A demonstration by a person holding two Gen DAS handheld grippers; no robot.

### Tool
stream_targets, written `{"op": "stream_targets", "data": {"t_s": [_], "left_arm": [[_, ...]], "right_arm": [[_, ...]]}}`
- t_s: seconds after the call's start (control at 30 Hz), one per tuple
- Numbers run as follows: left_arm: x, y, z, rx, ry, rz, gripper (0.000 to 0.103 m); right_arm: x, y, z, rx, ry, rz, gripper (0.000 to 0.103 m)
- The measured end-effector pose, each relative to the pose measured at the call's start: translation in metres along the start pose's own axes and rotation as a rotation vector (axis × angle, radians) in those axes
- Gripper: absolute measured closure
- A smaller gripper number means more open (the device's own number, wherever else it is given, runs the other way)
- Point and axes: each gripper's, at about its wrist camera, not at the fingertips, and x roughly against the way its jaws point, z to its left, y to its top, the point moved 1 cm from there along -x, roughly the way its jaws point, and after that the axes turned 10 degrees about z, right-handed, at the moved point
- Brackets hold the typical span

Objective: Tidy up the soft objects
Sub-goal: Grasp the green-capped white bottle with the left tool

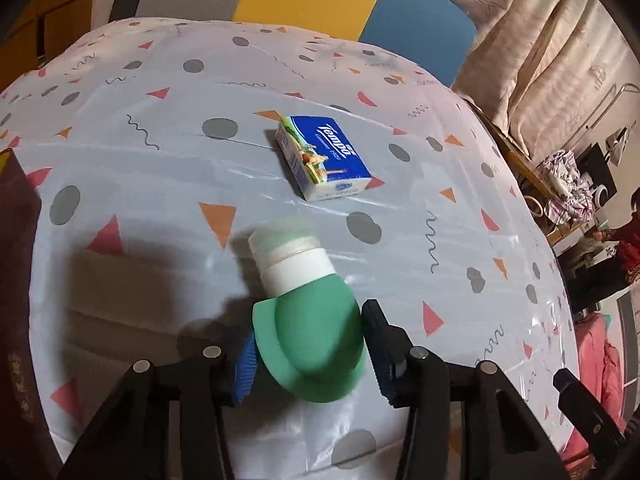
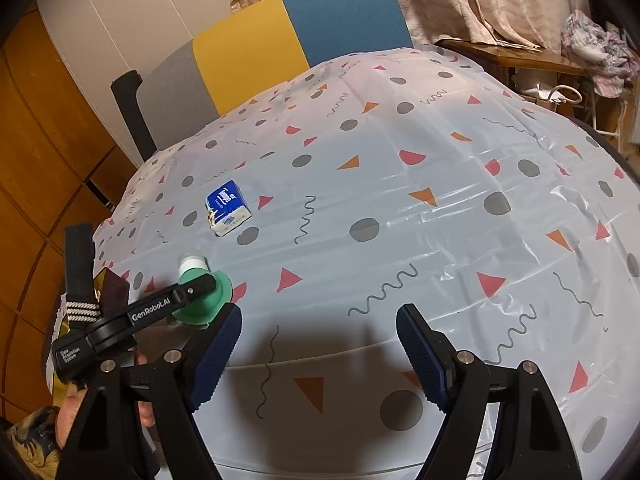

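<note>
Between the blue-padded fingers point(image 1: 246, 364) of the left gripper point(image 1: 312, 354): pinching a green squeeze bottle point(image 1: 316, 332) by its soft body, white cap point(image 1: 286, 250) pointing forward and away, flat green base flange nearest the camera. Appearing lifted clear of the patterned tablecloth point(image 1: 140, 184), judging by the shadow falling to its left, though contact with the cloth cannot be ruled out.

Farther along the table, well apart from the bottle: lying flat, a blue Tempo tissue pack point(image 1: 326, 158), untouched by either tool and resting at an angle to the table edge.

Seen from the right wrist view: hovering low over a bare stretch of cloth, the right gripper point(image 2: 320, 336), fingers spread wide and carrying nothing. Showing the left tool off to its left side, clamped across the green bottle point(image 2: 208, 292), with the tissue pack point(image 2: 228, 208) just beyond.

At the left margin of the left view: partly showing, a dark maroon object point(image 1: 16, 280), possibly a box or container; identity not clear, and not confirmable as the destination.

Judging progress: early to middle stage. Handling one soft item now, leaving one on the cloth. Seeing no sorted group or filled receptacle anywhere. Remaining, by this reading: placing the bottle, then collecting the tissue pack, likely a job for the free right tool.
</note>
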Motion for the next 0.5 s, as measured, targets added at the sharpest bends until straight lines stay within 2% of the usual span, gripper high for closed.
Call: {"op": "stream_targets", "data": {"t_s": [0.23,0.33,0.5], "left_arm": [[0.021,-0.036,-0.002,-0.081,-0.032,0.015,0.061],[0.038,-0.064,-0.006,-0.143,-0.003,-0.008,0.061],[0.042,-0.098,-0.011,-0.246,0.067,-0.037,0.061]], "right_arm": [[-0.003,-0.002,0.000,0.006,-0.017,0.011,0.023],[-0.007,-0.003,0.000,0.010,-0.032,0.025,0.023],[-0.017,-0.007,0.004,0.039,-0.060,0.050,0.023]]}}
